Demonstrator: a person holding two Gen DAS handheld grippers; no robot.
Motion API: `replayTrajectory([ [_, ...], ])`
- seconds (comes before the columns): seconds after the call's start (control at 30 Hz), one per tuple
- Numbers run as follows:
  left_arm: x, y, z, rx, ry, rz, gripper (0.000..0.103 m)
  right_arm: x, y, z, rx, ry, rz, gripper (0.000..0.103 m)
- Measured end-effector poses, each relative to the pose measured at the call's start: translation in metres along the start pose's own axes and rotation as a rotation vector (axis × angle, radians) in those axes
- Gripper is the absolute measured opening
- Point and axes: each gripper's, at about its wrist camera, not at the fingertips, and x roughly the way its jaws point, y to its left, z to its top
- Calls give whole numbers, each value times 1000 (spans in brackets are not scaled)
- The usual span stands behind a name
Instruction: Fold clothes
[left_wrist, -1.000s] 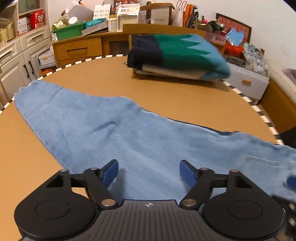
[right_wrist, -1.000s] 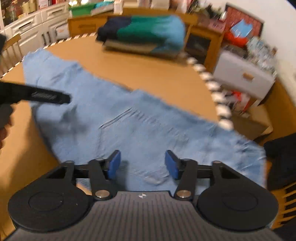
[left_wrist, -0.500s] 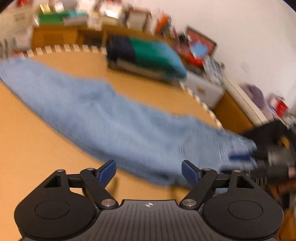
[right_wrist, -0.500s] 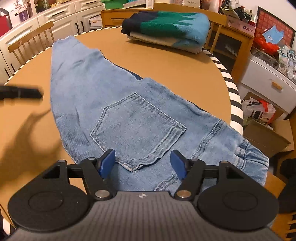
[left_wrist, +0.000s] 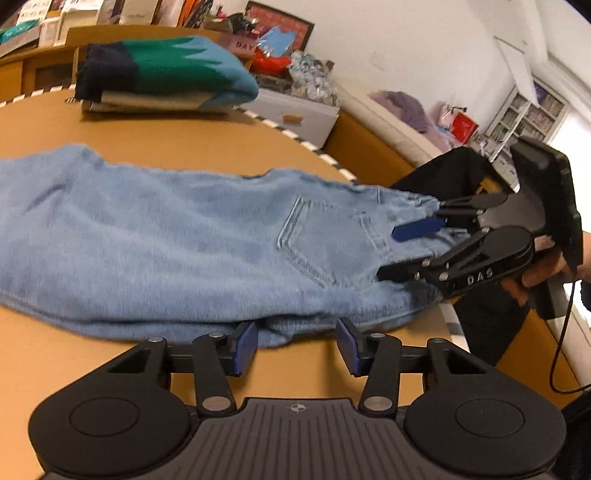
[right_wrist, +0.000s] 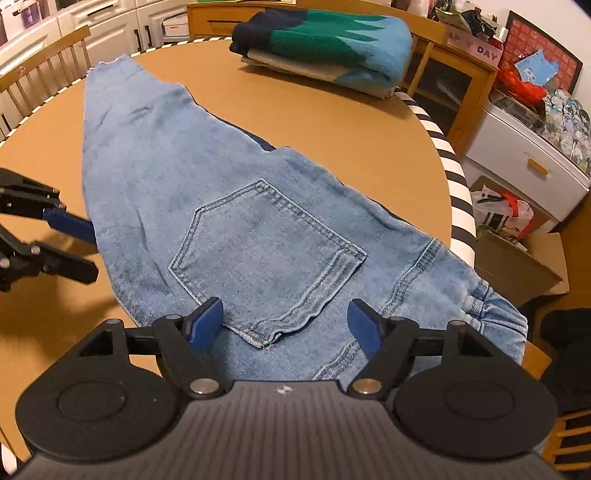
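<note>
While one pair of jeans (right_wrist: 229, 206) lies flat across the round table (right_wrist: 332, 122), back pocket (right_wrist: 266, 258) up, two claws frame it: left claw (left_wrist: 295, 345) wide open at the 6 o'clock hem edge, holding nothing; right claw (right_wrist: 286, 325) wide open over the waistband, empty. One folded sweater (right_wrist: 325, 44) sits at 12 o'clock, well apart from the jeans

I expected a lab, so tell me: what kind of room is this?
Most likely a lived-in home, probably a dining area. Jeans lie on a round wooden table by a folded sweater, with a wooden chair and cluttered drawers around it.
</note>
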Motion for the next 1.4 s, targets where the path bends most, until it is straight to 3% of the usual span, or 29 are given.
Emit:
replayTrajectory([
  [0.1, 7, 3, 9, 49, 12, -36, 51, 1, -5, 1, 31, 14, 11, 76],
  [0.23, 17, 8, 24, 52, 16, -136, 69, 4, -5, 2, 41, 31, 11, 77],
  [0.37, 23, 21, 25, 24, 35, -217, 70, 8, -4, 4, 36, 50, 3, 78],
  [0.5, 22, 26, 16, 34, 83, -281, 48, 12, -3, 4, 45, 57, -2, 80],
  [0.57, 21, 25, 10, 76, 72, -261, 40, 13, 0, 4, 49, 57, -10, 82],
  [0.63, 21, 31, 10, 59, 54, -231, 22, 14, 1, 4, 49, 59, -17, 82],
  [0.67, 21, 34, 10, 45, 44, -213, 22, 15, 2, 5, 46, 63, -18, 82],
  [0.77, 16, 29, 10, 74, 18, -146, 39, 15, -1, 7, 50, 76, -10, 82],
  [0.93, 15, 16, 11, 132, 38, -153, 71, 15, 1, 7, 48, 78, -15, 82],
  [0.97, 17, 18, 11, 116, 38, -167, 71, 15, 1, 7, 48, 77, -15, 82],
  [1.07, 24, 21, 13, 65, 17, -192, 63, 15, 0, 7, 51, 75, -14, 82],
  [1.13, 23, 24, 11, 42, 9, -197, 42, 15, 0, 6, 51, 76, -16, 82],
  [1.27, 14, 34, -3, 20, 20, -204, 16, 15, 0, 3, 64, 64, -16, 83],
  [1.3, 13, 34, -7, 23, 26, -203, 11, 15, 0, 2, 71, 59, -17, 83],
  [1.4, 14, 34, -10, -2, 24, -197, 10, 15, 1, 2, 79, 52, -24, 84],
])
